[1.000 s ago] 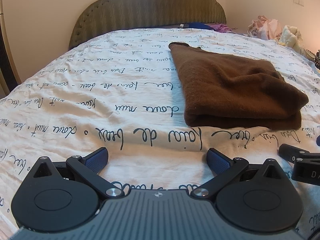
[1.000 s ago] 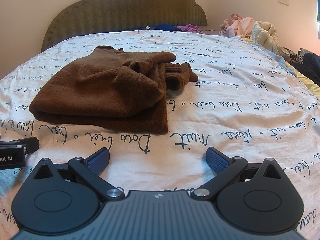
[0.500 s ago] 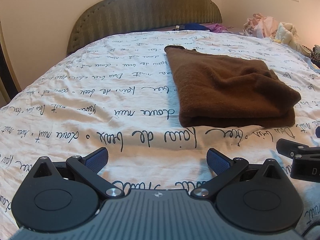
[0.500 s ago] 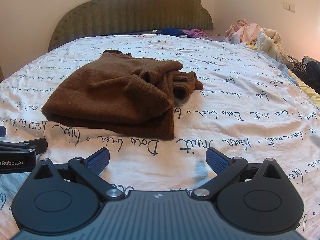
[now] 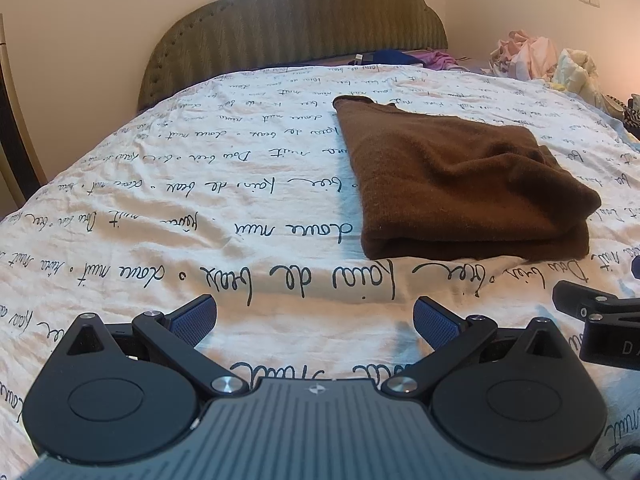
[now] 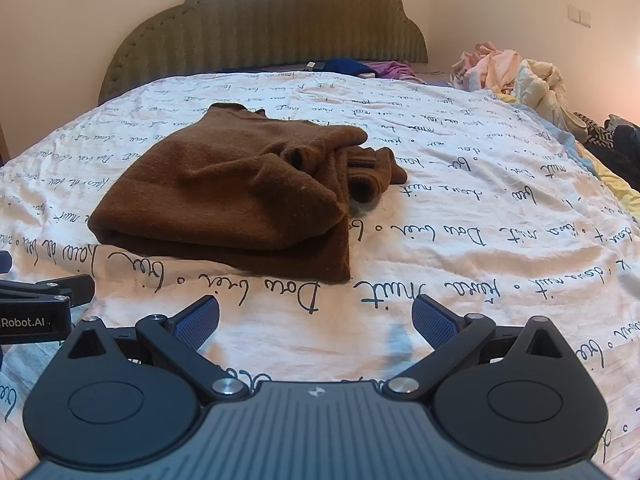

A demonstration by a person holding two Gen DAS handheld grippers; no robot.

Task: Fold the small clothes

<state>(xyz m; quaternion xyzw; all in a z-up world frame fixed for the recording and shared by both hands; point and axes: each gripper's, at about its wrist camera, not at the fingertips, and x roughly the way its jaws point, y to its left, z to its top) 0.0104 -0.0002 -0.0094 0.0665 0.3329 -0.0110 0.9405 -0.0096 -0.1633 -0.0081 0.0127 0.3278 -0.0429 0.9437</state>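
Filling both wrist views, a wide bed (image 5: 168,208) is lying under a white cover printed with looping black script, its green padded headboard (image 6: 264,28) standing against a pale wall. Unsorted clothes (image 6: 516,72) are sitting heaped at the far right edge, probably waiting their turn, with a few blue and purple pieces (image 6: 360,67) up by the headboard. Near the middle, the brown garment (image 5: 460,184) is resting folded into a thick stack, one cuffed end (image 6: 368,176) poking out loosely on its right side, so the fold is looking nearly but not wholly tidy. Both tools are hovering just short of its near edge, likely clear of the cloth so the result can be judged. The left gripper (image 5: 314,320) is holding its jaws spread wide and empty; the right gripper (image 6: 316,322) is doing the same, gripping nothing.
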